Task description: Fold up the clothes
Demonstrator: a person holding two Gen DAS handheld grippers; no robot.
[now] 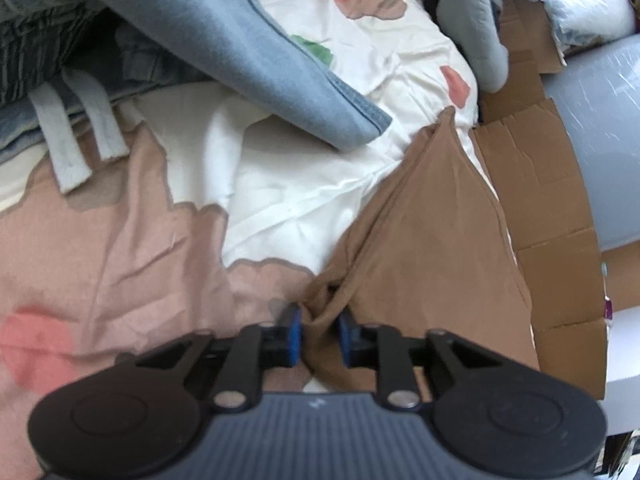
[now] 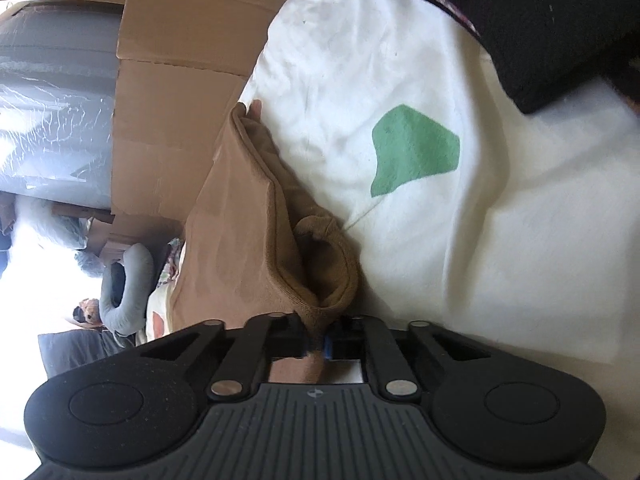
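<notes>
centrally, low in each frame, the left gripper (image 1: 319, 334) and right gripper (image 2: 316, 338) are each clamped on a bunched edge of the tan garment (image 1: 424, 236), which runs up the bed's right side in the left view. open printed bedsheet (image 1: 280, 184), smooth and creased, lies leftward; stiff cardboard (image 1: 532, 184) borders the garment's right; a soft blue sweatshirt (image 1: 224, 36) drapes upper left.

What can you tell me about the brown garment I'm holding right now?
The brown garment is soft, plain tan knit, bunched into long folds with a hemmed opening showing in the right wrist view. It lies on the patterned bedsheet beside flattened cardboard. The left gripper and right gripper each pinch an end.
</notes>
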